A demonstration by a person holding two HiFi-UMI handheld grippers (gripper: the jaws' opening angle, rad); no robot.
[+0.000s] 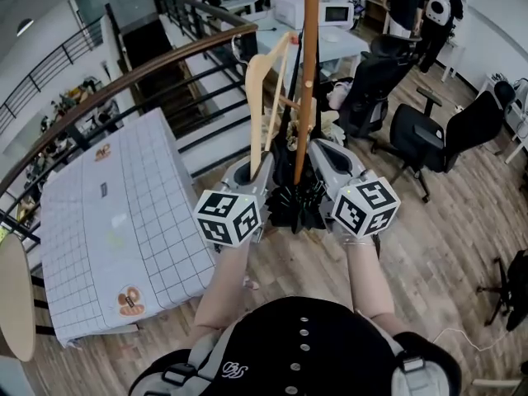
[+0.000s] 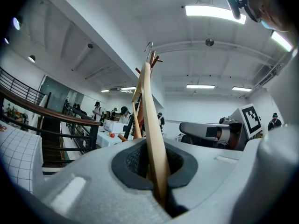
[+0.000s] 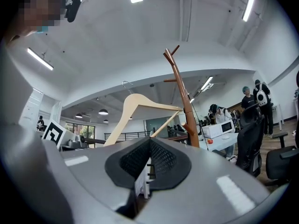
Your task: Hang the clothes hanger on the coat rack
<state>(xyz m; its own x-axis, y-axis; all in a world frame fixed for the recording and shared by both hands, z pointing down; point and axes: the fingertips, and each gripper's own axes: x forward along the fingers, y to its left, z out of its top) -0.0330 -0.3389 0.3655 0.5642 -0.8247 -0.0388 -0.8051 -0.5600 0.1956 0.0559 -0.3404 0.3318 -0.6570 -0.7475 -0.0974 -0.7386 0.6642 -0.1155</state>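
Step in hand, as judged: bringing the hanger (image 1: 266,89) up to the coat rack (image 1: 308,73); hanging not yet done.

Left hand-held gripper (image 1: 257,165): pinching the lower end of one wooden arm of the hanger, pads clamped on the wood in the left gripper view (image 2: 156,171). Hanger (image 2: 152,125) upright, rising from the jaws, carried by the grip alone with nothing beneath it.

Right hand-held gripper (image 1: 323,151): pressed together, nothing between the pads in the right gripper view (image 3: 148,164). Level with the left one, on the other side of the rack's pole.

Position of the hanger: just beside the pole, on its left in the head view, no contact made out. Wire hook (image 2: 148,45) near the top pegs of the rack (image 2: 155,59), caught on none. From the right gripper view, hanger (image 3: 135,107) beside the rack (image 3: 183,92), hook (image 3: 126,84) below the topmost branches.

Next move, as judged: calls for raising the hook above a free peg, turning its open side toward the peg, lowering until seated, then spreading the left jaws. Risk: hook sliding off a sloped peg on early release.
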